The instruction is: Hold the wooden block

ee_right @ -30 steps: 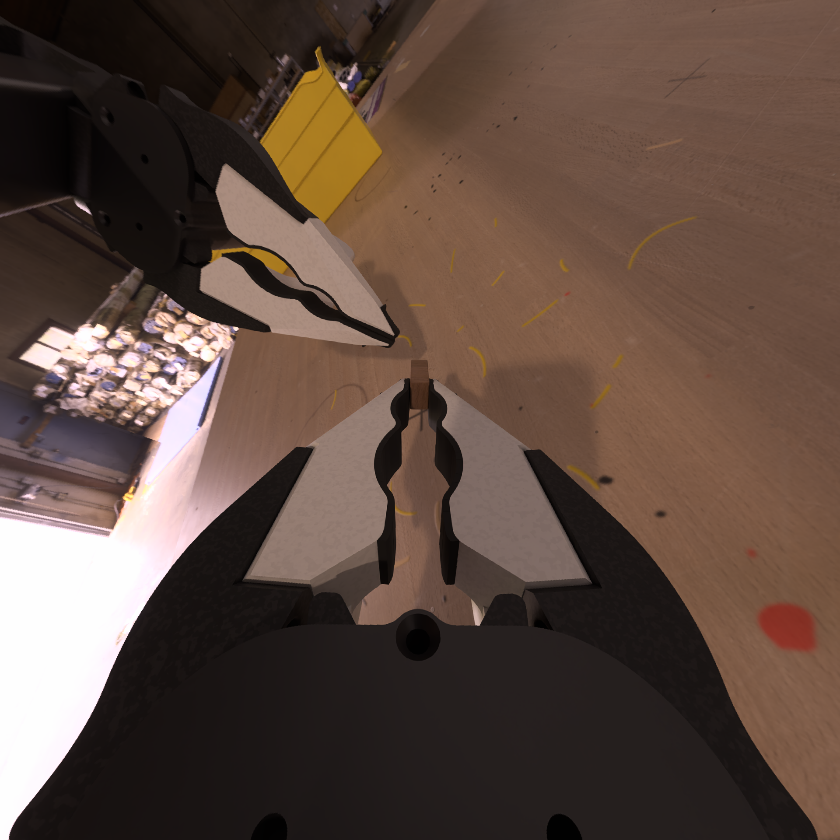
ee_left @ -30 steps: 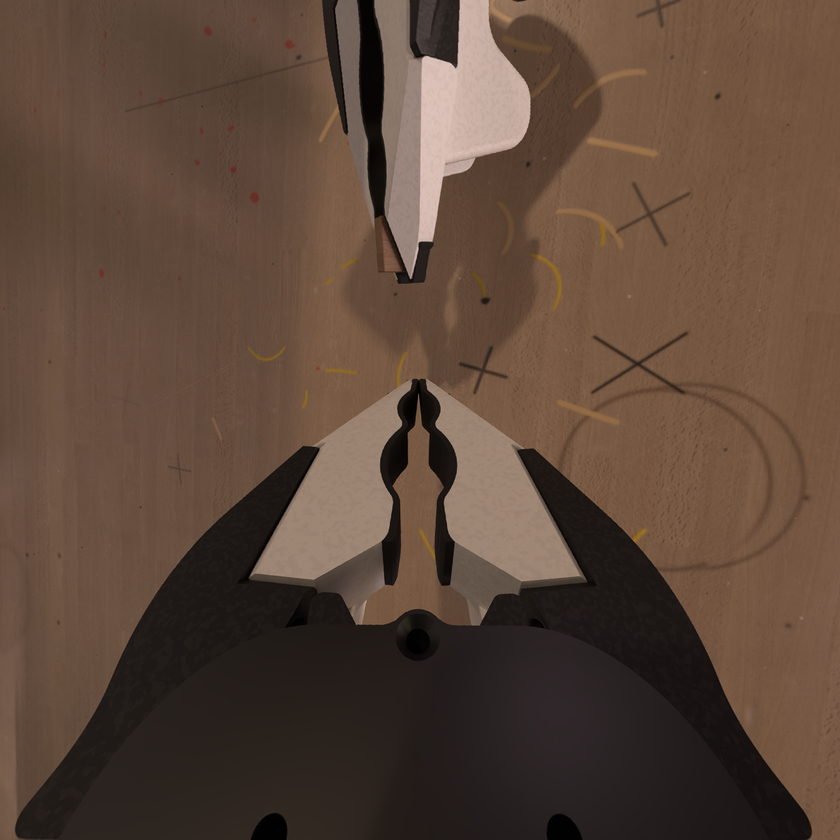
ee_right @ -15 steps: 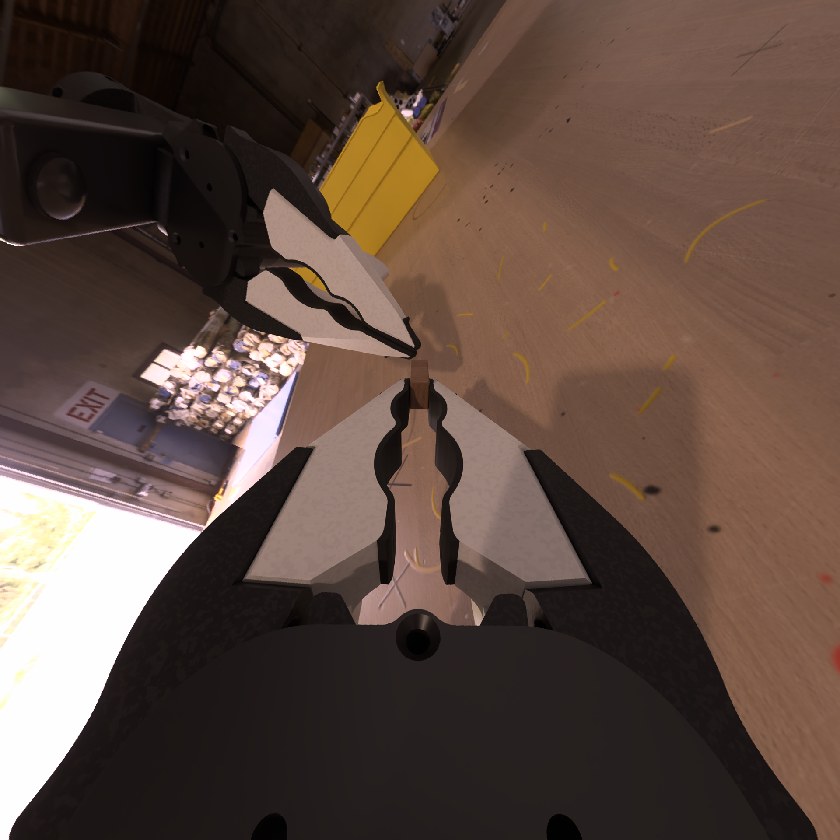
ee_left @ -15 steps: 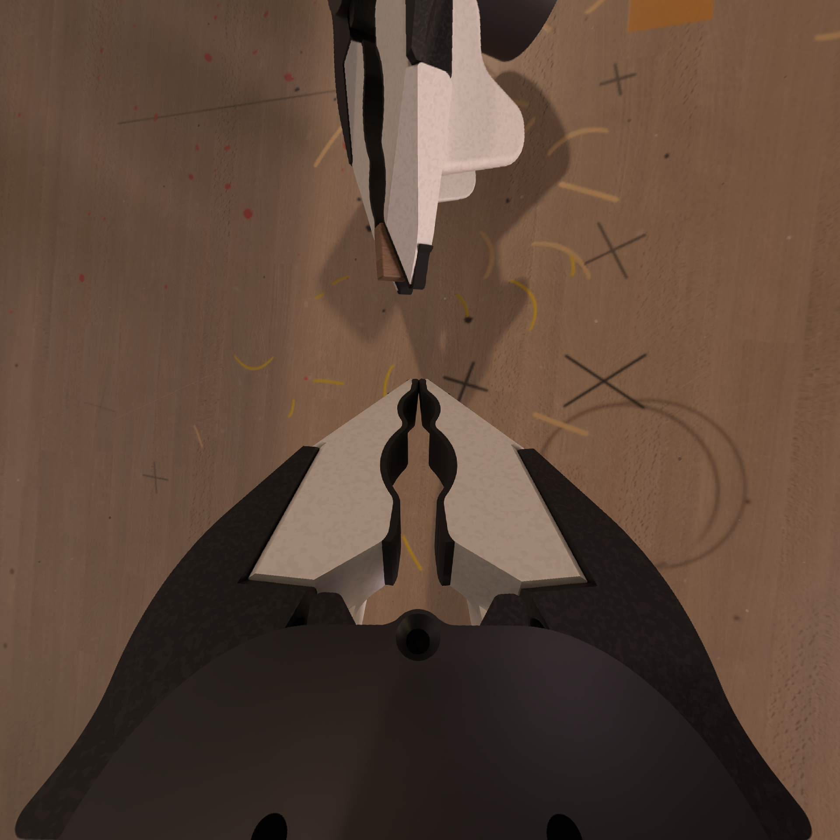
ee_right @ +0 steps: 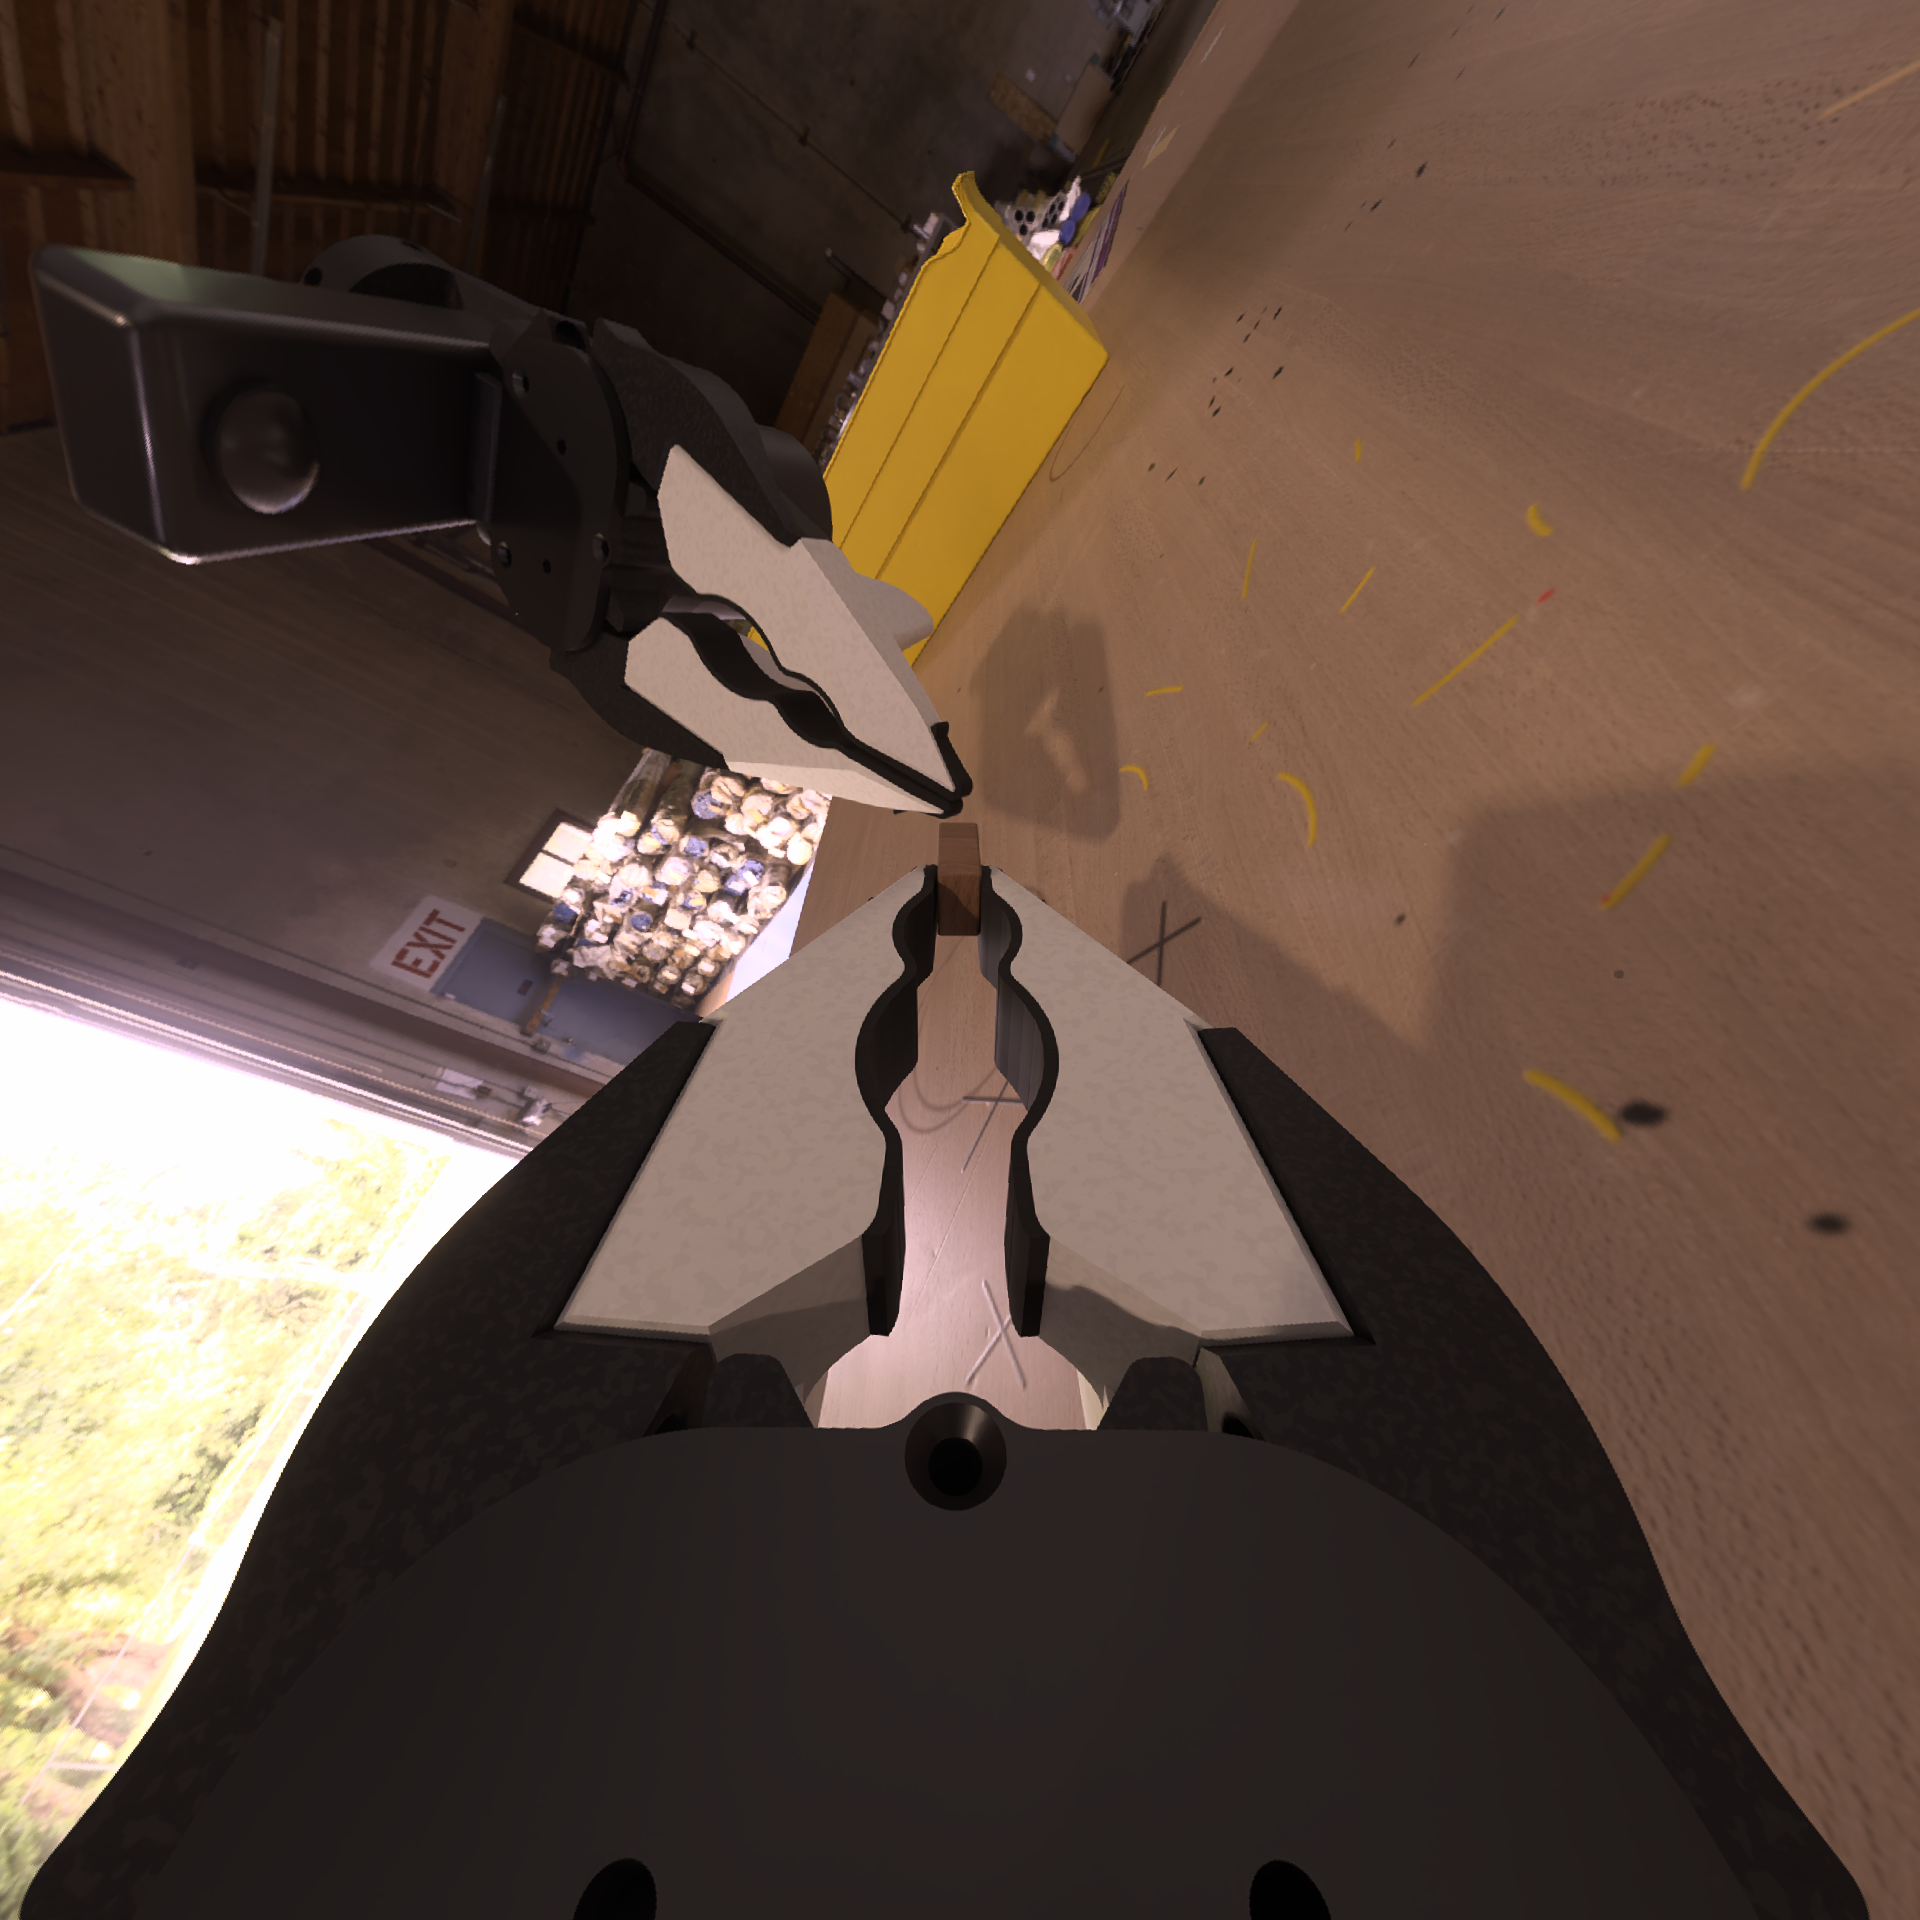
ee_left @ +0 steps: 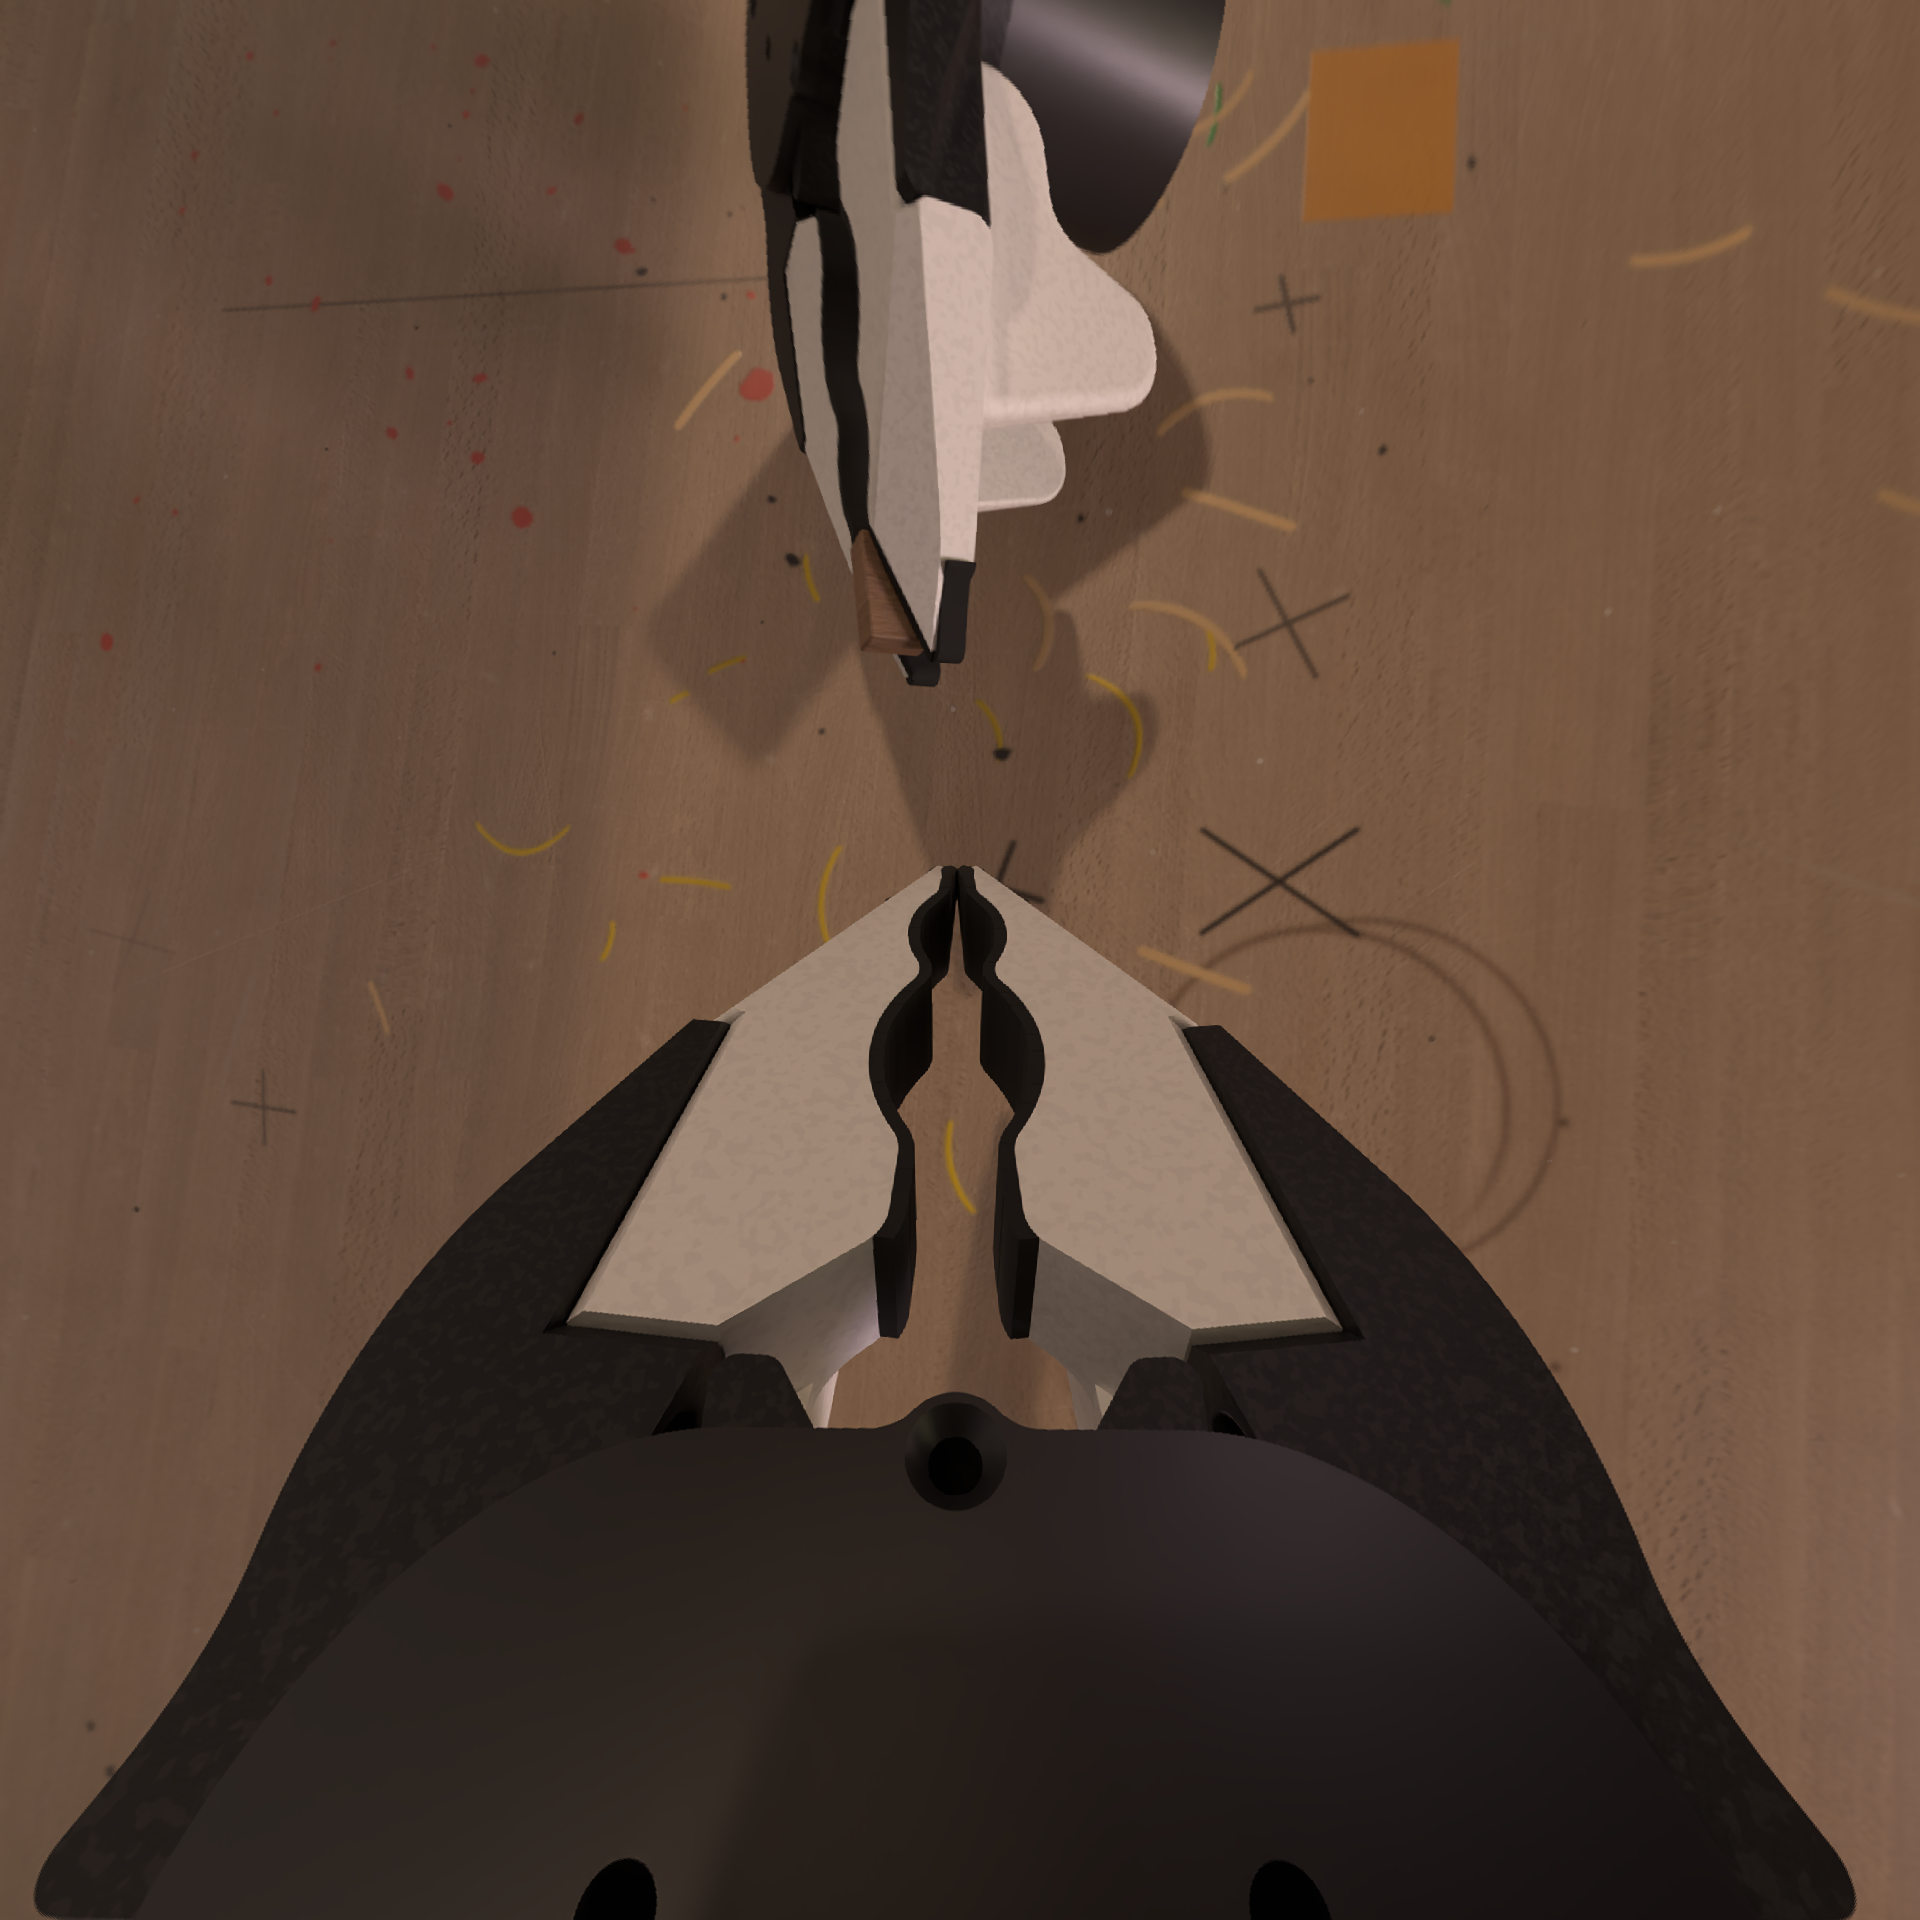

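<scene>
A small brown wooden block [ee_right: 958, 881] sits pinched between the tips of my right gripper [ee_right: 957, 875], held in the air above the wooden table [ee_right: 1558, 727]. In the left wrist view the right gripper [ee_left: 928, 649] hangs over the table with the block [ee_left: 881, 603] showing at its tip. My left gripper [ee_left: 957, 871] is shut and empty, pointing down at the table [ee_left: 312, 831], a short way from the block. It also shows in the right wrist view [ee_right: 951, 800], its tips just above and left of the block, not touching it.
A yellow bin [ee_right: 966, 405] stands on the far part of the table. An orange square patch [ee_left: 1380, 130] lies flat at the back right. The table bears pencil crosses [ee_left: 1280, 881], a drawn circle, yellow shavings and red specks.
The right gripper with the block has risen from the table and tilted, and now reaches lower in the left wrist view. The left gripper has stayed shut and its tips have neared the block.
</scene>
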Available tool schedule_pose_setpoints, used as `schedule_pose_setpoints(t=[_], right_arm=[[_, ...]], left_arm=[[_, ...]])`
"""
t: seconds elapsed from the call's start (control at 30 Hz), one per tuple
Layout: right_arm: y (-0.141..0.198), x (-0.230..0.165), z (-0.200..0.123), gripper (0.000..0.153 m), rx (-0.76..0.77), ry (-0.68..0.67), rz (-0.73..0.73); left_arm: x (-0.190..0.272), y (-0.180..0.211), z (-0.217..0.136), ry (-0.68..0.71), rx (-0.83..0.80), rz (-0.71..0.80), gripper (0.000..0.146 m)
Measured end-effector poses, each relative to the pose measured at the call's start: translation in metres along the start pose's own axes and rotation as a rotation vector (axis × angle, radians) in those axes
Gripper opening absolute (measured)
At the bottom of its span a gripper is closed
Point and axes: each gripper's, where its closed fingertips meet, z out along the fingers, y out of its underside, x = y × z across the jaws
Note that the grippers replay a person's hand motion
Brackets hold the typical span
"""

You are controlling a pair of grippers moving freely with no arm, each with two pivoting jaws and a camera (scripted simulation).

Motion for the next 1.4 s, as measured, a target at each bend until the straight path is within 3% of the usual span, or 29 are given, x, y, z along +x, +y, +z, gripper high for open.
schedule_pose_setpoints(t=[0.3, 0.57, 0.8, 1.0, 1.17, 1.4], right_arm=[[0.003, -0.002, 0.0, 0.006, -0.01, 0.014, -0.044], [0.02, 0.024, 0.007, 0.006, -0.117, 0.233, -0.102], [0.031, 0.043, 0.001, 0.006, -0.256, 0.466, -0.313], [0.034, 0.045, 0.001, 0.006, -0.325, 0.547, -0.48], [0.031, 0.039, -0.001, 0.006, -0.326, 0.524, -0.482], [0.028, 0.047, -0.005, 0.006, -0.306, 0.59, -0.438]], left_arm=[[-0.003, -0.002, -0.016, 0.017, 0.065, -0.108, 0.0], [-0.017, 0.013, 0.0, -0.062, 0.032, -0.243, 0.0], [-0.034, 0.02, 0.015, -0.139, 0.027, -0.275, 0.0], [-0.039, 0.021, 0.024, -0.165, 0.004, -0.258, 0.0], [-0.038, 0.021, 0.028, -0.148, -0.04, -0.213, 0.0], [-0.032, 0.007, 0.018, -0.064, 0.026, -0.274, 0.0]])
